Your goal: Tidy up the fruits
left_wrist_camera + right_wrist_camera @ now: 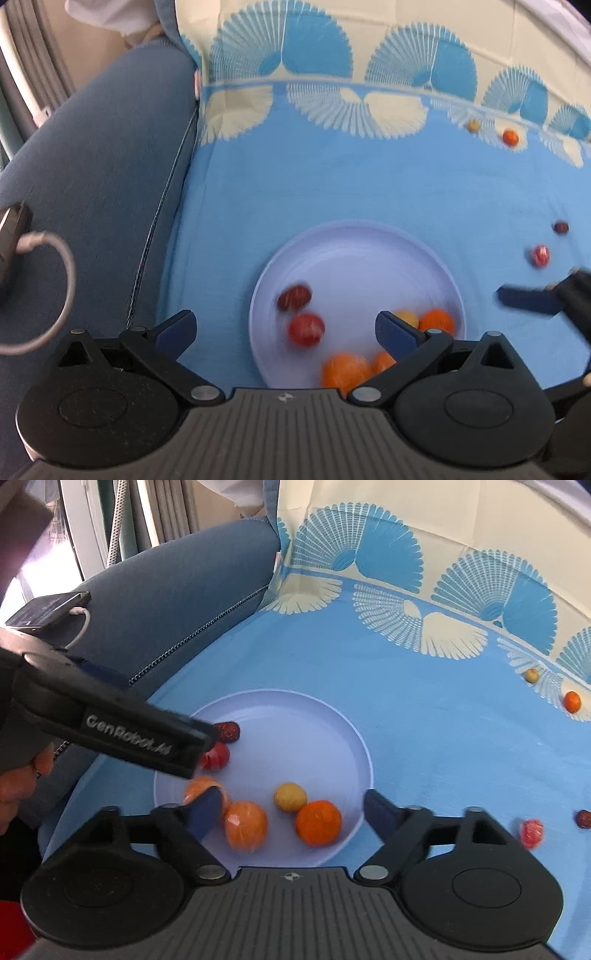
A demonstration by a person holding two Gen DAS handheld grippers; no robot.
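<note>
a: where's the fruit?

b: most of it is on the plate: three oranges, one of them near the rim, a small yellow fruit, a red one and a dark date. four pieces lie loose on the blue cloth: a red wrapped one with a dark date just beside it, and far back by the fan border a small orange and a tan fruit.

a: grippers?

b: the right gripper is spread wide, nothing between its fingers; it hangs over the near edge of the plate. the left gripper is spread wide too and empty, over the left side of the plate.

a: which one goes for the loose fruit?

b: the right, i'd say. the red wrapped piece lies to the right of its right finger, off the plate and near; the date is just past it. all four loose pieces sit to the right of the plate, so the left gripper would have to cross over it. the fruits are roundish, with no long axis to line up on.

a: any writing?

b: "genrobot.ai" in pale letters on the side of the left gripper, seen from the right wrist view. a phone with a white cable rests on the grey sofa arm; nothing on it reads.
</note>
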